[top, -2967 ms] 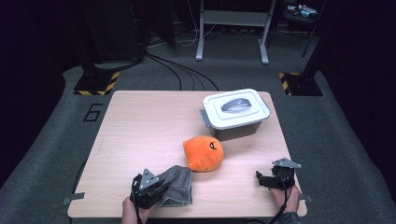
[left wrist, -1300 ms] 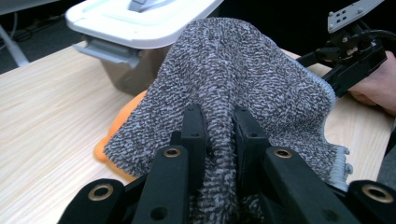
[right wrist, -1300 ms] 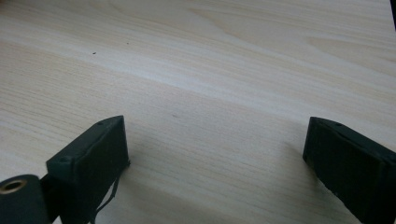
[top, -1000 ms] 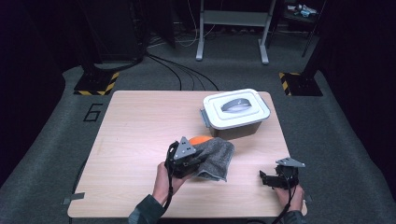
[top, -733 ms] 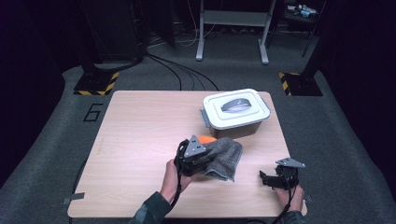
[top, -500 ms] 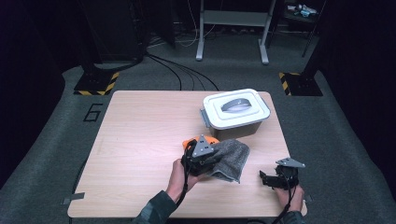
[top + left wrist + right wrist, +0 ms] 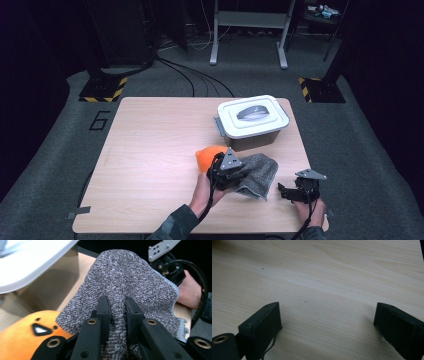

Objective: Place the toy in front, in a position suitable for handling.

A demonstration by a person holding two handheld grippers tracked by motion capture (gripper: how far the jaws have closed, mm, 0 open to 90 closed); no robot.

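Two tongs observed: left tongs (image 7: 115,312) pinch the grey cloth (image 7: 257,174), draped beside the orange toy (image 7: 209,156) near the desk's (image 7: 150,150) front edge; right tongs (image 7: 327,327) spread, at the front right corner.

It looked like a lab or test studio: a lone wooden table (image 7: 150,150) stood on grey carpet (image 7: 60,150), ringed by black curtains, floor cables (image 7: 195,80) and hazard-striped stand bases (image 7: 102,92).

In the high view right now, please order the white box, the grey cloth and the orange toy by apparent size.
1. white box, largest.
2. grey cloth.
3. orange toy, smallest as seen; the left gripper and the cloth partly hide it, so unsure.
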